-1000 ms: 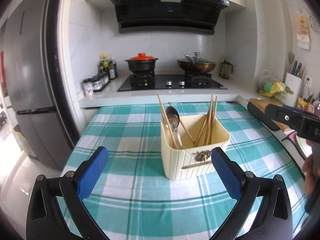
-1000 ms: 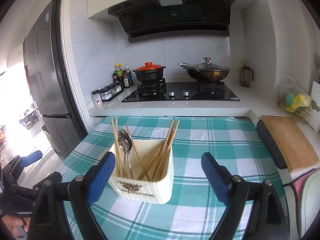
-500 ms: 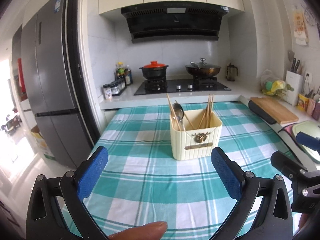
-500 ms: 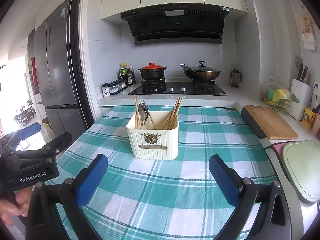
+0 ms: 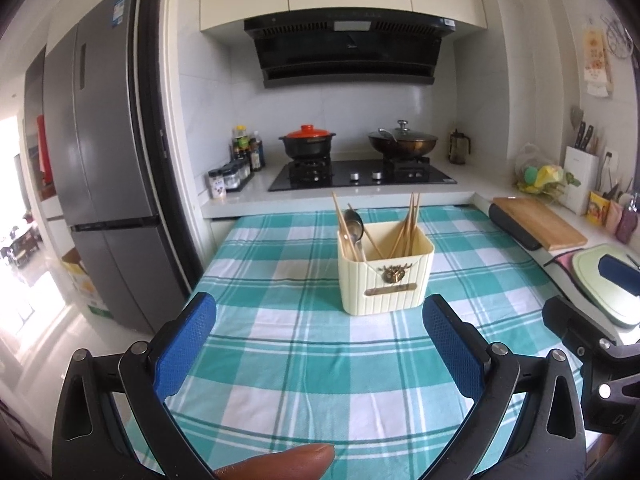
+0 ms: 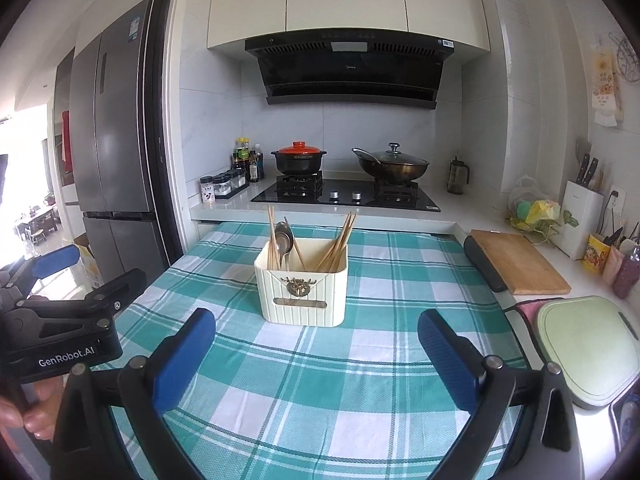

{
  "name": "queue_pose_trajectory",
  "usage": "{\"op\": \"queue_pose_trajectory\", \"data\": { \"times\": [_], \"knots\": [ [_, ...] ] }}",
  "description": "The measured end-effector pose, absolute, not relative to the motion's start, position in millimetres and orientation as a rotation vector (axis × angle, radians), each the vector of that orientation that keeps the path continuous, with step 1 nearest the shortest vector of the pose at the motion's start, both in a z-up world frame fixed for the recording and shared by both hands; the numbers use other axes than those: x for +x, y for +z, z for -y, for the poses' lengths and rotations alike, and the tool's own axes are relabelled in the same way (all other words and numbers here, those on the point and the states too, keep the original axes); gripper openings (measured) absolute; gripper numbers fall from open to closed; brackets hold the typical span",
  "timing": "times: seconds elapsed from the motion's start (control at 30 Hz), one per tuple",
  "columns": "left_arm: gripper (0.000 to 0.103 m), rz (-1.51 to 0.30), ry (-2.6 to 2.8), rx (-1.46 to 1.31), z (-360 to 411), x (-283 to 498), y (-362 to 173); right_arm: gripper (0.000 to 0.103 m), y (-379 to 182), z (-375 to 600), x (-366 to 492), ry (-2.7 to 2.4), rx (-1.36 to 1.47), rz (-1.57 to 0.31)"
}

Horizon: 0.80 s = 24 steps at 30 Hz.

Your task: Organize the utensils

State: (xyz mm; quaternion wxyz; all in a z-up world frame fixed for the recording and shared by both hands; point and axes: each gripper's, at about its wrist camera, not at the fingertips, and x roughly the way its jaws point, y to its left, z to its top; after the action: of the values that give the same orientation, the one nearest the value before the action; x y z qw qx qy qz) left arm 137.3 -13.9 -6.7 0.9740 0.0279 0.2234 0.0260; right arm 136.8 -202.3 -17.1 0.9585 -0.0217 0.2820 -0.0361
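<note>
Since the earlier frames both grippers have pulled back from the cream holder, which now looks smaller and sits near the centre of each view instead of between the fingers.

Going left to right in the left wrist view, we see a grey fridge filling the left side, then the left gripper at the bottom with its blue fingers spread wide apart and nothing between them. A fingertip pokes in at the bottom edge. The holder stands upright on the teal checked tablecloth, a little right of centre, with chopsticks and spoons leaning inside it (we cannot count them). Behind it, at upper centre, is the stove, carrying a black pot with a red lid and a lidded wok. A wooden cutting board lies at the right, and part of the other gripper shows at the lower right edge.

In the right wrist view, the left gripper's black body appears at the far left, held in a hand. The right gripper is at the bottom, its blue fingers likewise wide apart and empty, well short of the holder at centre. A pale green board is at the lower right.
</note>
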Motion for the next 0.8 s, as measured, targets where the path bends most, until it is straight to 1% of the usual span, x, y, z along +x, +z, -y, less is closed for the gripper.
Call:
{"op": "queue_pose_trajectory", "data": {
  "times": [0.27, 0.8],
  "knots": [
    [0.103, -0.445, 0.064, 0.057, 11.4, 135.5, -5.3, 0.103, -10.2, 193.9, 132.2, -0.075, -0.052, -0.565],
    [0.103, -0.475, 0.058, 0.045, 8.6, 143.8, -12.8, 0.103, -15.0, 191.2, 136.9, -0.068, -0.052, -0.579]
  ]
}}
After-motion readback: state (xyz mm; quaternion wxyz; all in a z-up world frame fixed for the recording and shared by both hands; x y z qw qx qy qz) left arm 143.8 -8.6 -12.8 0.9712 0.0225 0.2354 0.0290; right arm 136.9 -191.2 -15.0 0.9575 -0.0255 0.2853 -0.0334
